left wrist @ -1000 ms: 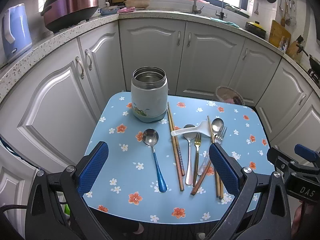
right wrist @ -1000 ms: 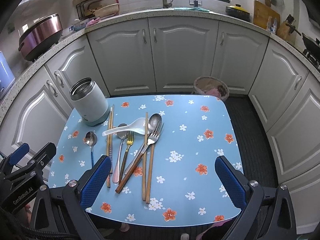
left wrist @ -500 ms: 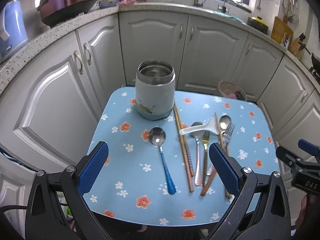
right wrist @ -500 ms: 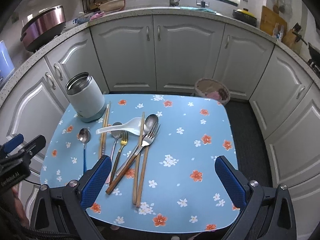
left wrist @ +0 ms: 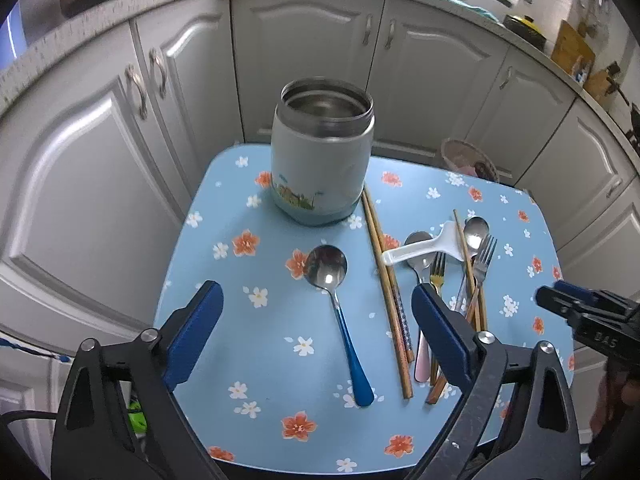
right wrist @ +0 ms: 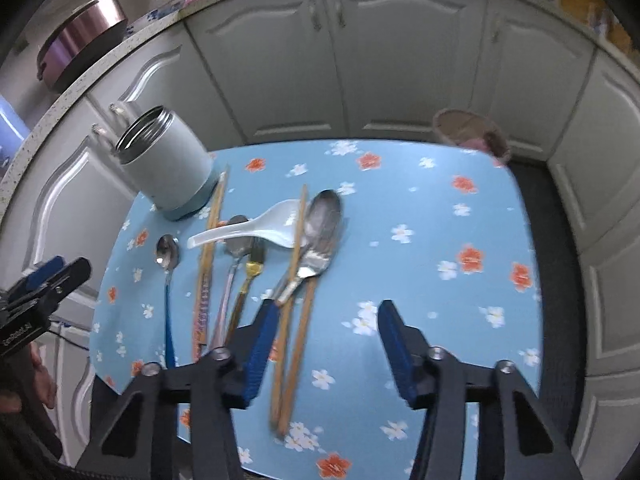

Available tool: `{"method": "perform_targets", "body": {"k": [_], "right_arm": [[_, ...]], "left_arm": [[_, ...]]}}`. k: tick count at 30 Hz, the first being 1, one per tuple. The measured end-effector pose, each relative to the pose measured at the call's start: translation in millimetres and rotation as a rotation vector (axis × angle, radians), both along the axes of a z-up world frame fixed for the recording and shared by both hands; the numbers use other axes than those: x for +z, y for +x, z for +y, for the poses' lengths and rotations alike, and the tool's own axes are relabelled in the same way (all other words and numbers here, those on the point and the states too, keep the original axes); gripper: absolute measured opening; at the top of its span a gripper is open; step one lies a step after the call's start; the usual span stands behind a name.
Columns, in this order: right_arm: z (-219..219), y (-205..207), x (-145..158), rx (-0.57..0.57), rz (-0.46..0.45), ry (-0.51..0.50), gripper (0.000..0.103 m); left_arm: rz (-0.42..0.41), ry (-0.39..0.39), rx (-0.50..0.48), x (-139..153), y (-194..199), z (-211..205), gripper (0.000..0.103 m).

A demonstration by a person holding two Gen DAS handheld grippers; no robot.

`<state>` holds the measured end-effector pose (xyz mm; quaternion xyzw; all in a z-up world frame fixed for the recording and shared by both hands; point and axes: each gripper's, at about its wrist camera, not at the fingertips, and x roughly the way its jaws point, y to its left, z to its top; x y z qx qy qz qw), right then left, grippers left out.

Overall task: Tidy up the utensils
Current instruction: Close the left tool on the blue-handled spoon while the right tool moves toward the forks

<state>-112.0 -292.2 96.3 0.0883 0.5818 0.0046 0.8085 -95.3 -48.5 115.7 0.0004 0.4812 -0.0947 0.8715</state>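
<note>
Two grippers hang above a small table with a blue flowered cover; neither holds anything. The left gripper has its blue-padded fingers spread wide over the near half of the table, framing a blue-handled spoon that lies by itself, bowl far, handle near; the right gripper is likewise parted, its left pad just above the handles of the cutlery pile.

An open steel-rimmed jar, pale grey with a small landscape print near its base, stands upright at the far left of the table; a pair of wooden chopsticks runs from just beside its base toward the near edge. Right of them lies the pile: a white ceramic spoon lying crosswise over a pink-handled spoon and the chopsticks; a gold fork; a steel fork and a large steel spoon overlapping; a second pair of chopsticks running near to far through them.

Writing: the right gripper's body, seen at the right edge of the left wrist view, carries the letters "DAS"; the left gripper's body, in the right wrist view, bears a label too blurred to read surely.

White cabinets ring the far side; a woven basket sits on the floor beyond the table's far right corner.
</note>
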Motion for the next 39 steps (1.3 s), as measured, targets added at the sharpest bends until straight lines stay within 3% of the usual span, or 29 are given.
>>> {"method": "perform_targets", "body": {"k": [5,10,14,16,18,20,28,36,39], "right_arm": [[8.4,33.7,-21.0,0.035,0.030,0.066,0.040],[15.9,61.6,-42.8,0.062,0.066,0.055,0.039],[12.2,73.8,-50.1,0.057,0.099,0.105,0.040],[10.5,75.5,-51.3,0.053,0.100,0.110,0.051],[9.9,75.6,-51.4,0.061,0.097,0.113,0.054],[10.7,75.5,-52.6,0.078,0.102,0.125,0.053],[7.9,83.4,-58.0,0.079,0.115,0.143,0.033],[5.3,83.4,-60.3,0.040,0.123,0.158,0.032],[-8.2,78.4,-54.8,-0.012,0.121,0.178,0.035]], "left_arm": [[0.027,0.012,0.017,-9.4,8.4,2.4,0.089],[0.074,-0.015,0.056,-20.4,19.3,12.6,0.089],[0.112,-0.041,0.081,-26.4,27.0,18.1,0.083],[0.118,-0.032,0.081,-29.1,28.7,17.2,0.082],[0.120,-0.025,0.080,-31.3,28.8,15.8,0.081],[0.128,-0.020,0.074,-34.3,29.0,12.3,0.081],[0.130,0.009,0.041,-38.5,27.2,-1.6,0.080],[0.157,-0.010,0.072,-45.7,32.0,5.7,0.080],[0.174,-0.027,0.081,-50.8,36.4,4.0,0.073]]}}
